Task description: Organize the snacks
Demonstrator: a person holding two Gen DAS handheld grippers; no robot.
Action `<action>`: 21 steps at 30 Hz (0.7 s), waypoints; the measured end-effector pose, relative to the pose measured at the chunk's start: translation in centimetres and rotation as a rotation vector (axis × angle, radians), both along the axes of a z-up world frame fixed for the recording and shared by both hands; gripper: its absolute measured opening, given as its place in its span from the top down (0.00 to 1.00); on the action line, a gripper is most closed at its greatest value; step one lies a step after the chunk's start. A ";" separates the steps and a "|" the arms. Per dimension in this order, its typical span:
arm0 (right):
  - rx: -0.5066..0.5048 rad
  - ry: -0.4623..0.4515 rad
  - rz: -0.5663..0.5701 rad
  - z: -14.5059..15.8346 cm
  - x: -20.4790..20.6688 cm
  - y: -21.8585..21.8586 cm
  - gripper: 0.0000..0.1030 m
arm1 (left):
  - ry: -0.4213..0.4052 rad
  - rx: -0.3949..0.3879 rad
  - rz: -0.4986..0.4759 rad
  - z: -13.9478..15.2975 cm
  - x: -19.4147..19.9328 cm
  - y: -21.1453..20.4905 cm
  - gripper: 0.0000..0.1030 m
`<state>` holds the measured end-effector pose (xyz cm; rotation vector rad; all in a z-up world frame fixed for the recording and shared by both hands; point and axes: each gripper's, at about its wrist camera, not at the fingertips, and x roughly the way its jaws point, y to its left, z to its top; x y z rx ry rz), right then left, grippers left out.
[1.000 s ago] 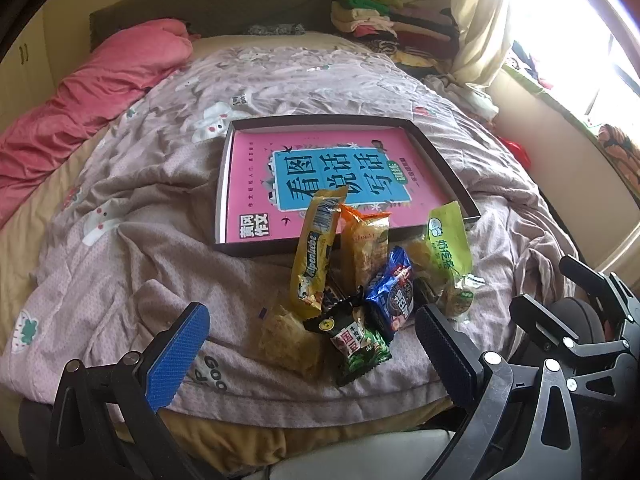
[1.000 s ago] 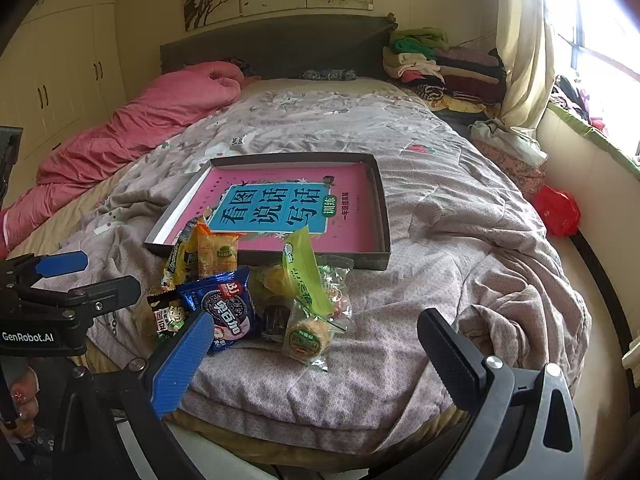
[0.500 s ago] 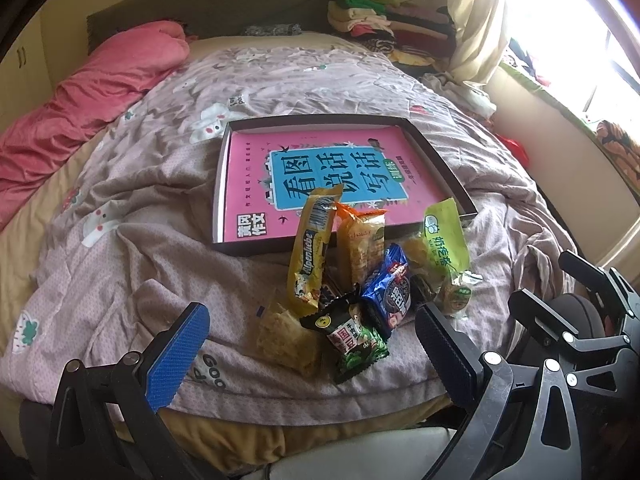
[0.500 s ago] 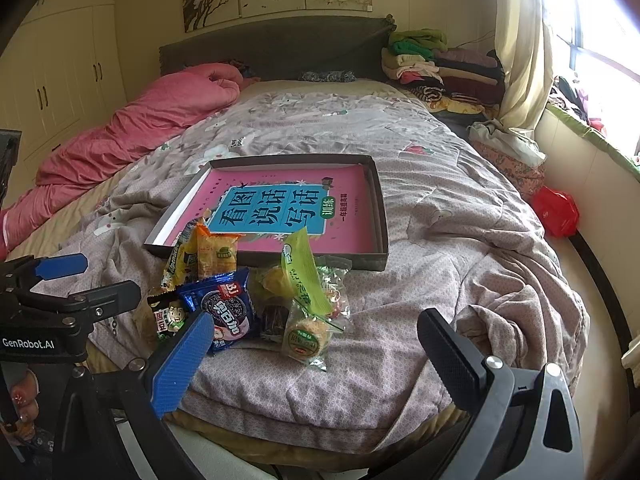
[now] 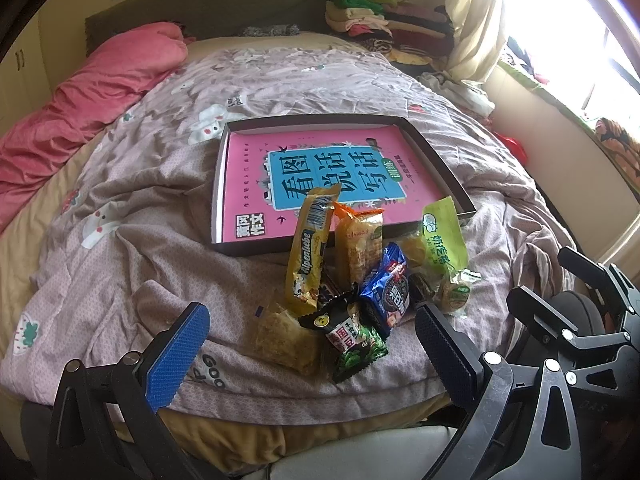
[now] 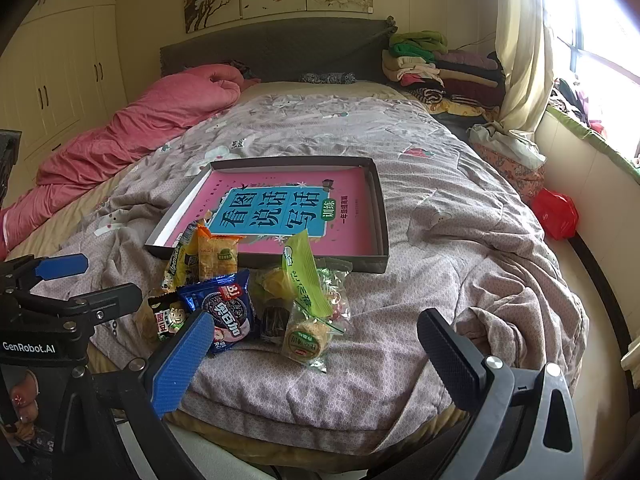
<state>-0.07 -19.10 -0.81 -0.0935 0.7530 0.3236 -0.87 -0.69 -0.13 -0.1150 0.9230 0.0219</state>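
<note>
The heap of crinkly foil and plastic snack packets (image 5: 352, 280) lies on the mauve patterned quilt (image 5: 152, 208) near the foot of the bed, just in front of the shallow dark-walled cardboard tray (image 5: 218, 184) with a pink and blue book cover lying flat in it. A long yellow packet (image 5: 308, 256) and an orange-topped biscuit packet (image 5: 358, 244) lean against the tray's near wall; a blue cookie packet (image 6: 228, 308) and a round cake in clear wrap (image 6: 306, 338) sit at the front of the heap.

Over the last second almost nothing has changed: the packets lie as they did, none is inside the tray, and both views have only drifted slightly. The left gripper (image 5: 308, 354) hangs over the near edge of the bed with its fingers wide apart and nothing between them. The right gripper (image 6: 316, 354) does likewise, fingers spread and empty, off to the right of the heap.

I judge the sorting has not begun; the likely first step is to close on one front packet and carry it to the tray.
</note>
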 end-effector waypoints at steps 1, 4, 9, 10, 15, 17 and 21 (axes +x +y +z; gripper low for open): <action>0.001 -0.002 0.000 0.0 0.0 0.0 0.01 | 0.000 0.001 -0.001 0.0 0.0 0.0 0.01; 0.000 -0.001 0.000 -0.1 0.0 0.0 0.01 | 0.001 0.000 -0.001 0.0 0.0 -0.1 0.01; 0.001 -0.002 0.001 -0.1 0.0 0.0 0.01 | 0.001 0.000 0.000 0.0 0.0 -0.1 0.01; 0.001 -0.001 0.000 -0.1 0.0 0.0 0.01 | 0.000 0.000 0.000 0.0 0.0 -0.1 0.01; 0.001 -0.001 0.000 -0.1 0.0 0.0 0.01 | 0.000 0.001 -0.001 0.0 0.0 -0.1 0.01; 0.001 -0.002 0.000 -0.1 0.0 0.0 0.00 | 0.000 0.001 -0.001 -0.1 0.0 -0.2 0.01; 0.001 -0.001 0.002 -0.1 0.0 -0.1 0.00 | 0.001 -0.001 0.000 -0.1 0.0 -0.2 0.01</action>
